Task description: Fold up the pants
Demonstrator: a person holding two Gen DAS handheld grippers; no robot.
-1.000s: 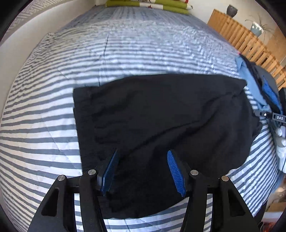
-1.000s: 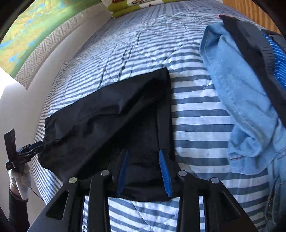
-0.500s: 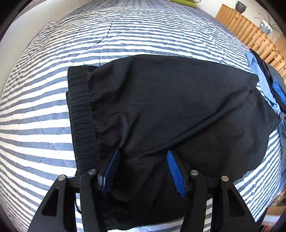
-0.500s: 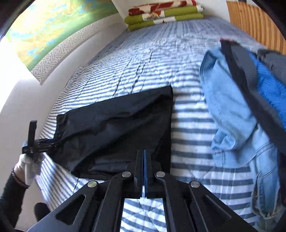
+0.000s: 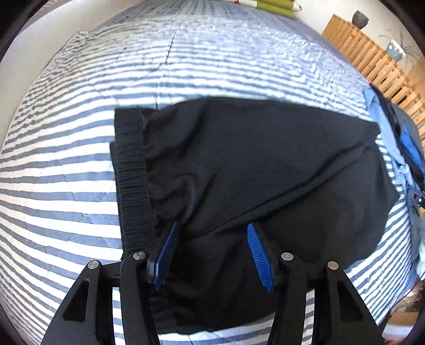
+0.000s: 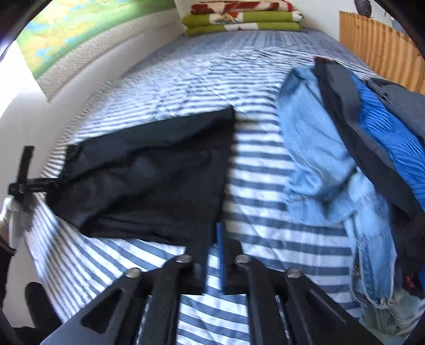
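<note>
Black pants [image 5: 252, 172] lie flat across the striped bed [image 5: 186, 66], elastic waistband [image 5: 131, 180] at the left. My left gripper [image 5: 212, 252] hovers open over the cloth just right of the waistband, nothing between its blue pads. In the right wrist view the pants [image 6: 148, 180] stretch leftward from my right gripper [image 6: 214, 233]. That gripper's fingers stand nearly together, pinching the lower corner of the leg hem. The left gripper [image 6: 29, 185] shows at the far waistband end, held by a white-gloved hand [image 6: 13, 220].
A heap of clothes lies right of the pants: light blue jeans [image 6: 318, 159], a blue knit [image 6: 393, 138] and dark garments. Folded green blankets [image 6: 241, 21] sit at the bed's far end. A wooden slatted panel [image 5: 372, 53] borders the right side and a wall the left.
The right gripper shut on the leg hem and pulled back toward the near edge of the bed, and a thin slit now shows between its fingers. The left gripper stayed open over the waistband area.
</note>
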